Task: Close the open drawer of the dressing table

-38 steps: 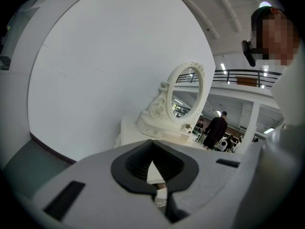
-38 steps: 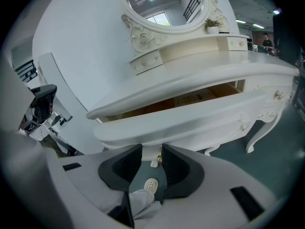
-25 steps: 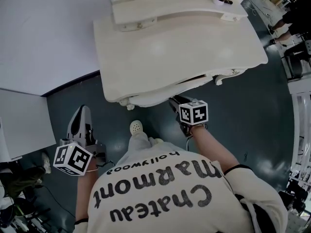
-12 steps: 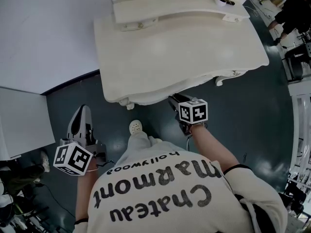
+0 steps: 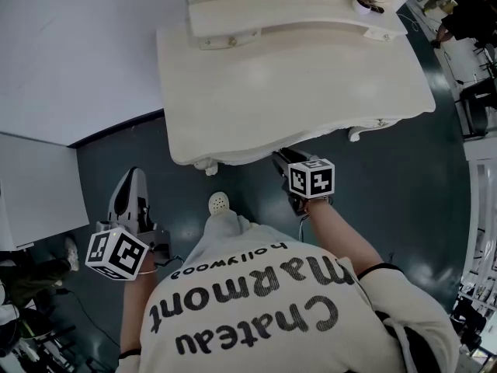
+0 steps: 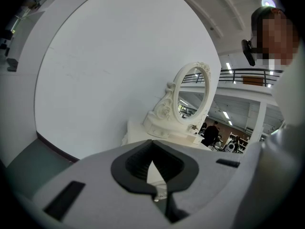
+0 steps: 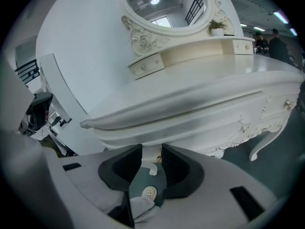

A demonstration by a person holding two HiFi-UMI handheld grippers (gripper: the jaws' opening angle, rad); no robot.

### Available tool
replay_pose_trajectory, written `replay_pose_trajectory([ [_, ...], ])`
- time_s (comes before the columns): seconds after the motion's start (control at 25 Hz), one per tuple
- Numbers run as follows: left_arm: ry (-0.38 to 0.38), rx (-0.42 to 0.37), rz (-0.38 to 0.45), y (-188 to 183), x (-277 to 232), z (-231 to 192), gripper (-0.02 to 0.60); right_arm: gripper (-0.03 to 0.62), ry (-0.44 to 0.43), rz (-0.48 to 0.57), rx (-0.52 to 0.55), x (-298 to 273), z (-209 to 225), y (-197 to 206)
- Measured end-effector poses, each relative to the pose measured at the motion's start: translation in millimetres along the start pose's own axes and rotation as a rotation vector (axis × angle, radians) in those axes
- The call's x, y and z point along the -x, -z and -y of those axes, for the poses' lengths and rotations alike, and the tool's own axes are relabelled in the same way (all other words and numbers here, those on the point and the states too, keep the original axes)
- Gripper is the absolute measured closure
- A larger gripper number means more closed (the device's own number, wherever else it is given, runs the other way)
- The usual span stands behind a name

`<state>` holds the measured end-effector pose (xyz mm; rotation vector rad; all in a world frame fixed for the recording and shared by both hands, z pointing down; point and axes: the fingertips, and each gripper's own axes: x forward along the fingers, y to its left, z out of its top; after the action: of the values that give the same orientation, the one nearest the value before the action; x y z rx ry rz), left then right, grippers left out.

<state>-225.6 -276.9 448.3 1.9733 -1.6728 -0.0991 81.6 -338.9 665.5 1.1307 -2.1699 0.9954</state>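
The cream dressing table (image 5: 287, 76) stands against the white wall. Its drawer front (image 7: 190, 128) sits flush under the tabletop, with no dark gap showing. My right gripper (image 5: 278, 159) is at the table's front edge. In the right gripper view its jaws (image 7: 151, 156) stand apart against the drawer front. A small brass knob (image 7: 158, 160) lies between them, close to the right pad. My left gripper (image 5: 130, 179) hangs over the dark floor to the left of the table, away from it. Its pads (image 6: 152, 149) meet at the tips with nothing between them.
An oval mirror (image 7: 162, 4) and a raised shelf with small drawers (image 7: 145, 65) sit on the tabletop, with a small potted plant (image 7: 218, 28) at the right end. A white panel (image 5: 39, 193) stands at left. My shoe (image 5: 218, 202) is under the table's front. A curved table leg (image 7: 262, 144) stands at right.
The dark gap under the tabletop's front edge has closed as the drawer front slid in. The right gripper followed it slightly toward the table. The left gripper has not moved.
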Motion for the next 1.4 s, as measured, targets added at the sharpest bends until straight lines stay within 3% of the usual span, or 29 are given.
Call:
replay_pose_trajectory([
  [1.4,-0.014,0.006,-0.017,2.1,-3.2,-13.8,0.574,0.448,0.031,0.086,-0.007,-14.2,4.4,-19.5],
])
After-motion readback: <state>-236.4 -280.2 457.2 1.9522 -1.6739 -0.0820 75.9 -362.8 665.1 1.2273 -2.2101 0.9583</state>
